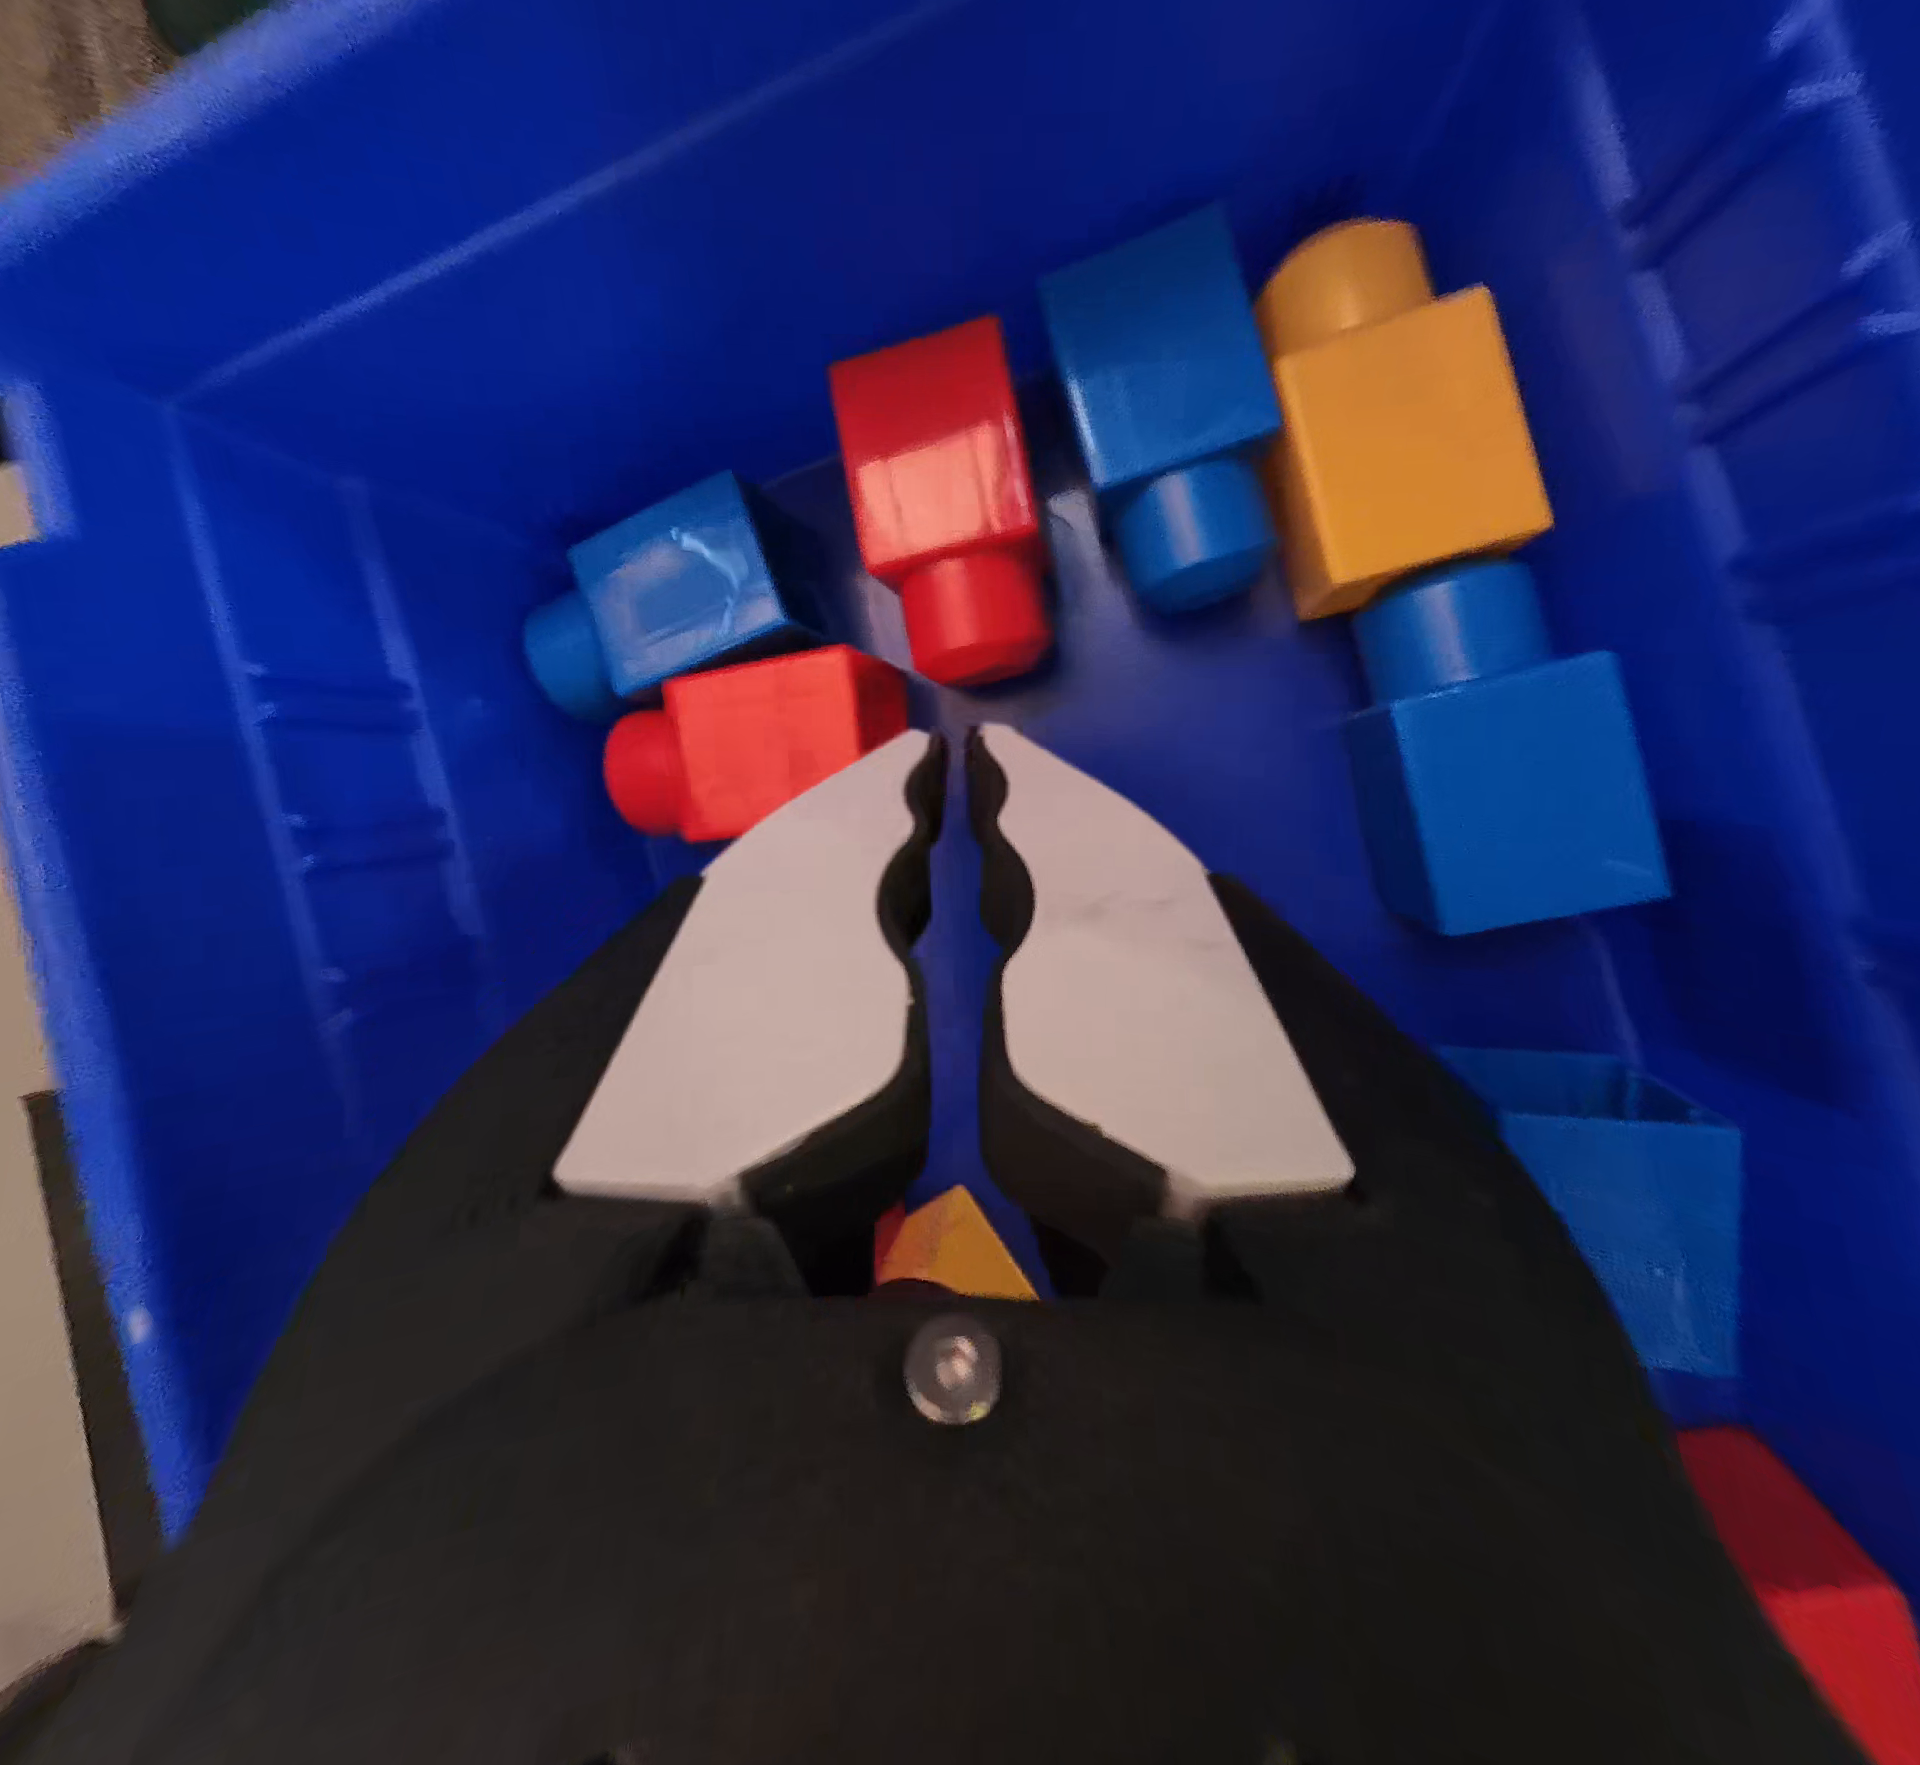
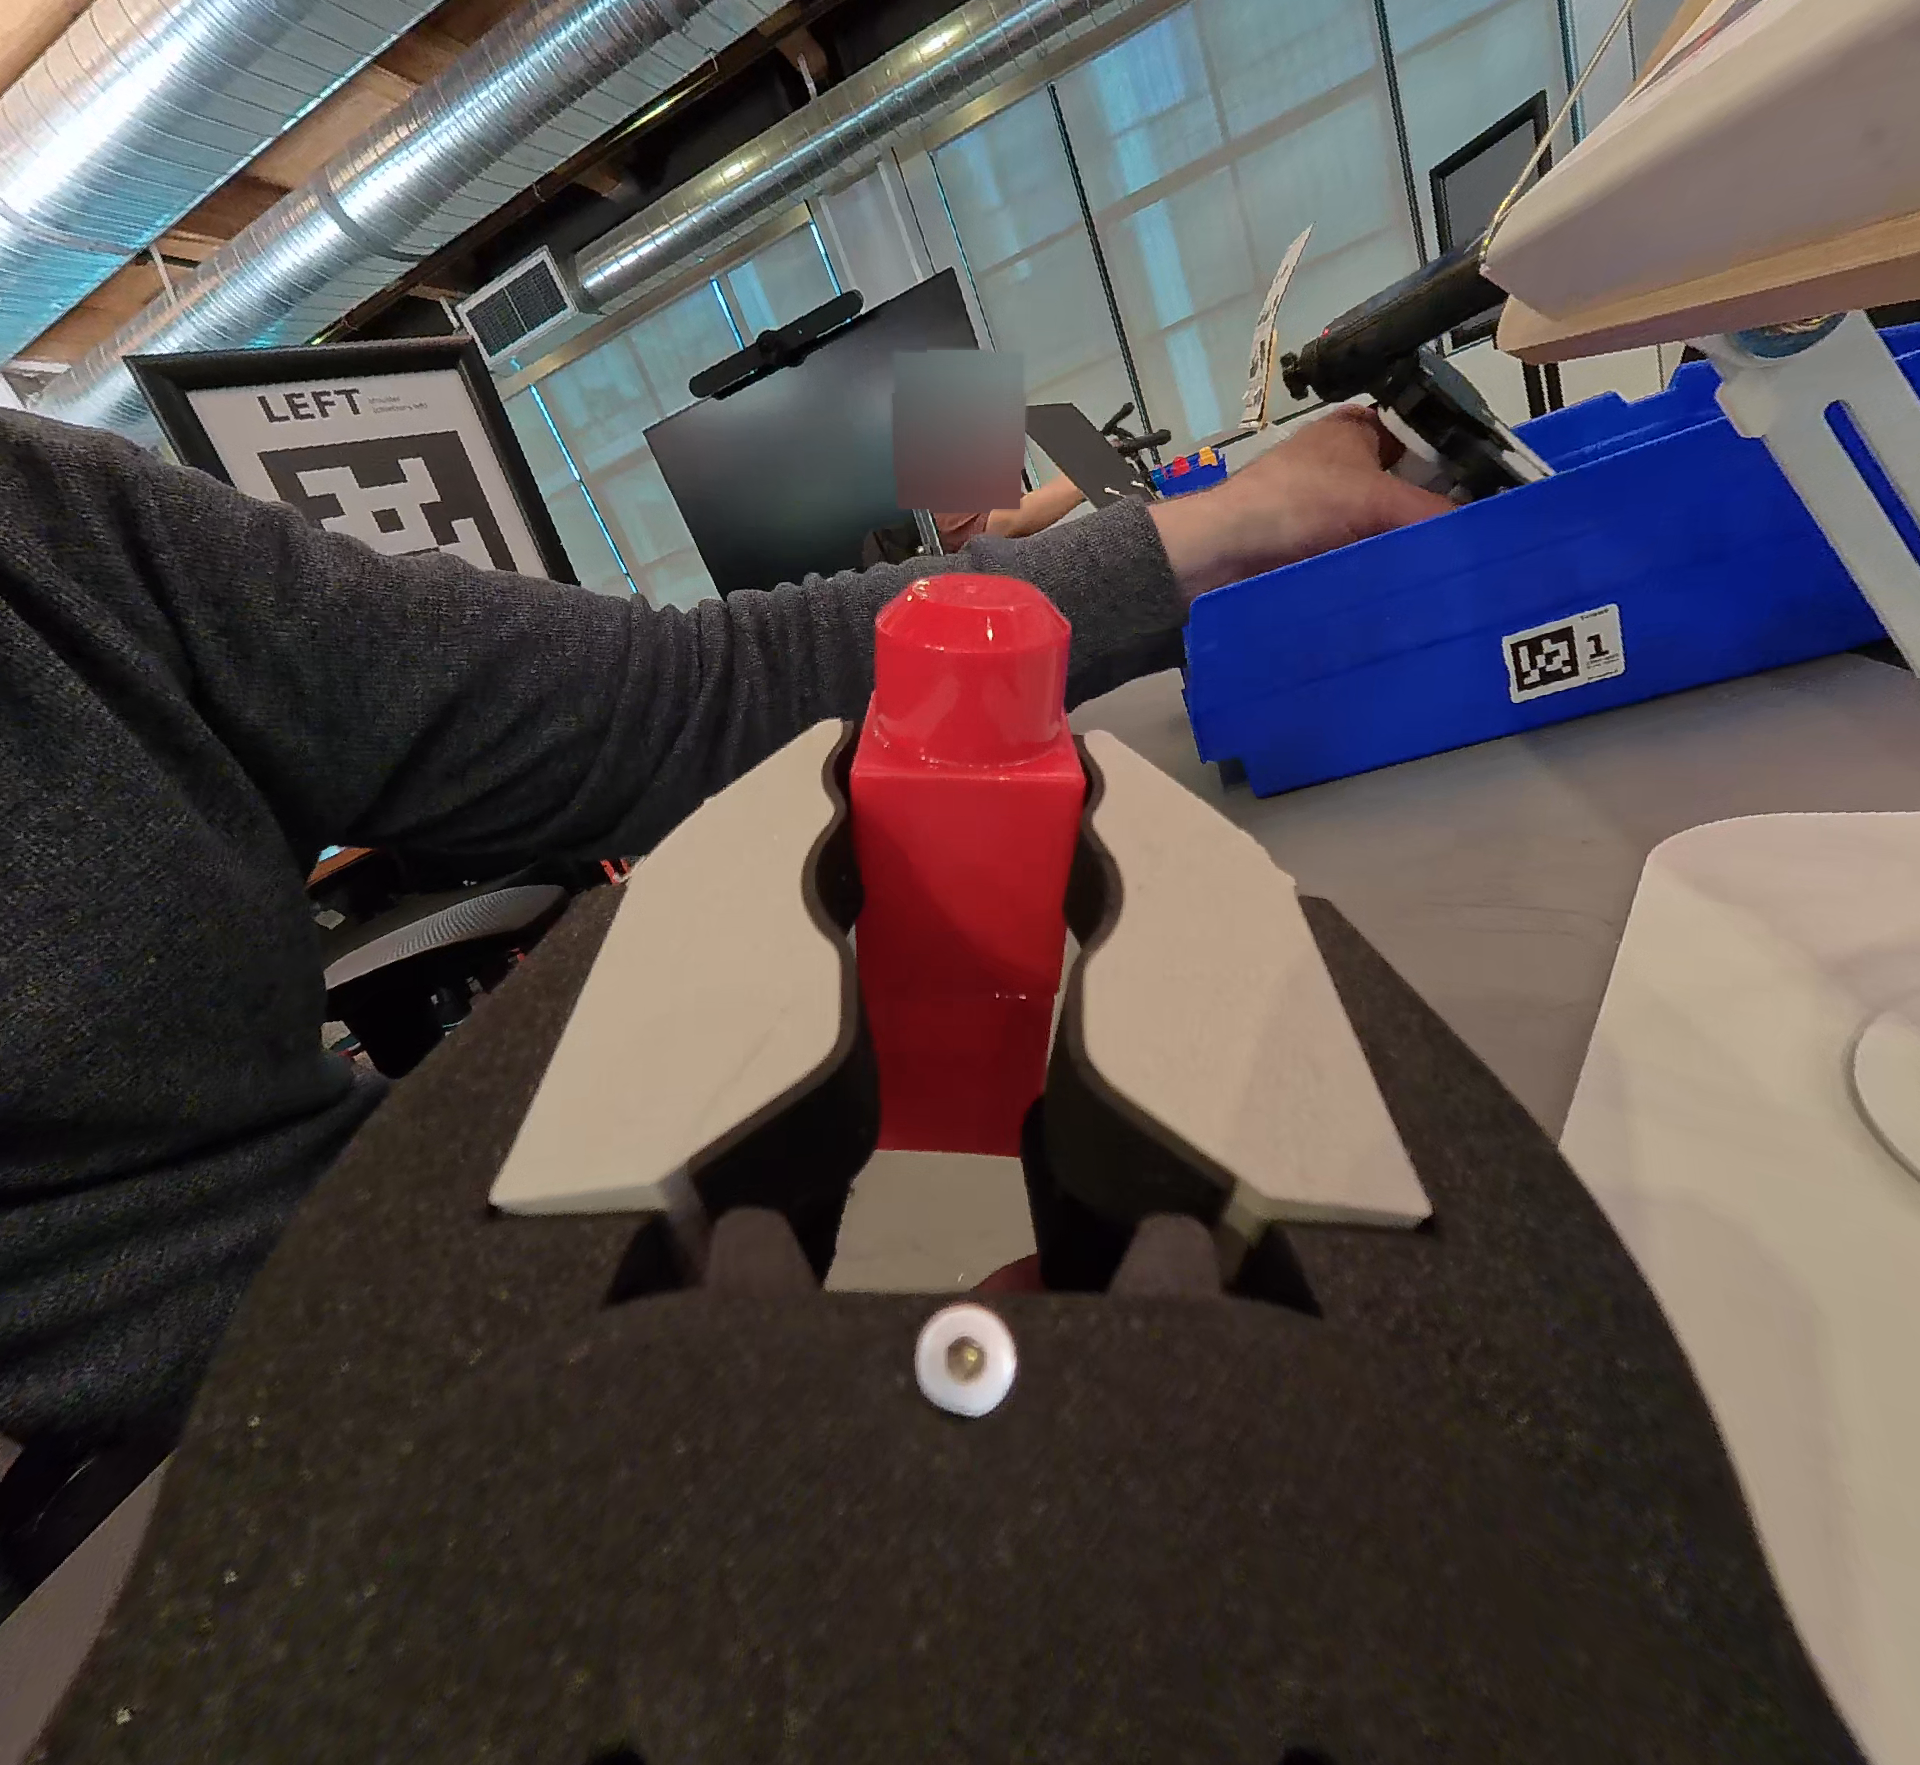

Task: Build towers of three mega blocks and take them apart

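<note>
My left gripper (image 1: 957, 741) is shut and empty, reaching down into a blue bin (image 1: 623, 261). Its tips hover just right of a red block (image 1: 769, 744) lying on its side. Beyond lie a blue block (image 1: 675, 588), another red block (image 1: 940, 479), a blue block (image 1: 1158, 385), and a yellow block (image 1: 1403, 448) joined to a blue block (image 1: 1507, 780). My right gripper (image 2: 968, 749) is shut on a red two-block stack (image 2: 966, 884), stud up, held above the grey table (image 2: 1455, 842). The left gripper shows far off in the bin (image 2: 1423, 406).
More blocks lie at the bin's near right: a blue one (image 1: 1631, 1196) and a red one (image 1: 1808, 1590); a yellow piece (image 1: 956, 1248) shows under my jaws. The person's grey sleeve (image 2: 312, 697) crosses the right wrist view. A white object (image 2: 1756, 1092) stands right; a framed marker sign (image 2: 353, 458) stands behind. The grippers' ends are close to 45 centimetres from one another.
</note>
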